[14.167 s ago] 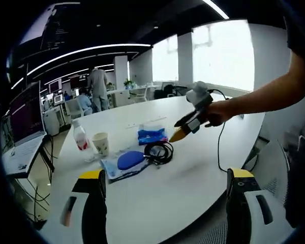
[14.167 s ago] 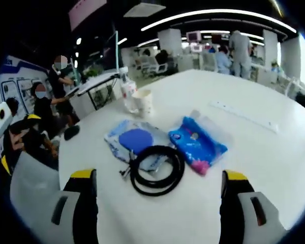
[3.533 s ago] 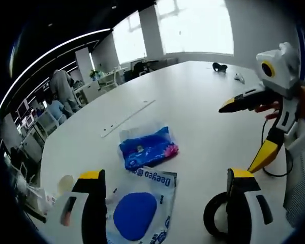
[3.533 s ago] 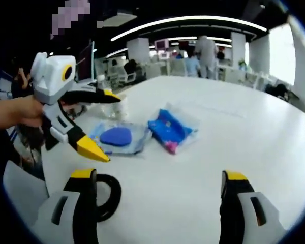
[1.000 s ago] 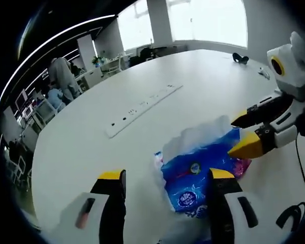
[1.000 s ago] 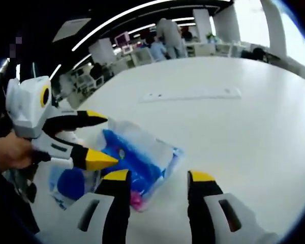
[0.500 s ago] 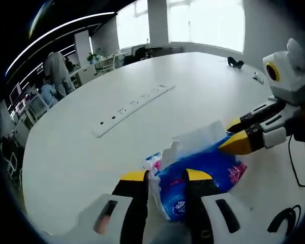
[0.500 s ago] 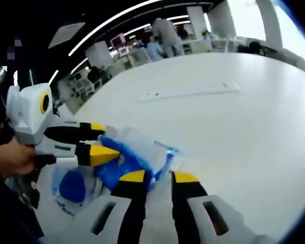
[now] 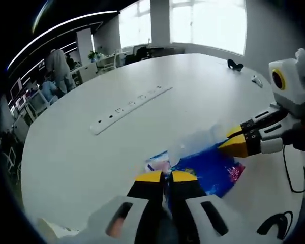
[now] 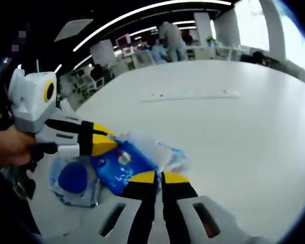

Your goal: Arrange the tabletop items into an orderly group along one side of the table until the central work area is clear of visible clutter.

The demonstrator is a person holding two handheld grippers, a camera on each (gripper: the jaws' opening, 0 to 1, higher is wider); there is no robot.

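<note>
Both grippers have clamped down since a second ago, jaws that stood apart over the blue pack now pinched to a sliver. Left gripper (image 9: pixel 166 178) has the pack (image 9: pixel 206 170) by one edge, jaws narrow with plastic between them. Right gripper (image 10: pixel 157 178) is on the opposite edge, jaws just as tight on the pack (image 10: pixel 123 162), and it comes into the left gripper view at 3 o'clock (image 9: pixel 236 142). So the pack is held from both ends, its long axis running between the two grippers, and it looks a touch raised off the worktop (image 9: pixel 76 152), though that is hard to call.

At 8 o'clock in the right gripper view lies the clear bag with the blue disc (image 10: pixel 73 178), just beside the pack. A black cable (image 9: pixel 277 223) curls at 5 o'clock in the left gripper view. A power strip (image 9: pixel 129 108) lies well apart at 11 o'clock.

Next call, by judgement: carry the pack toward one side. With both grippers equally near, they must travel together or the thin wrap could stretch or slip.
</note>
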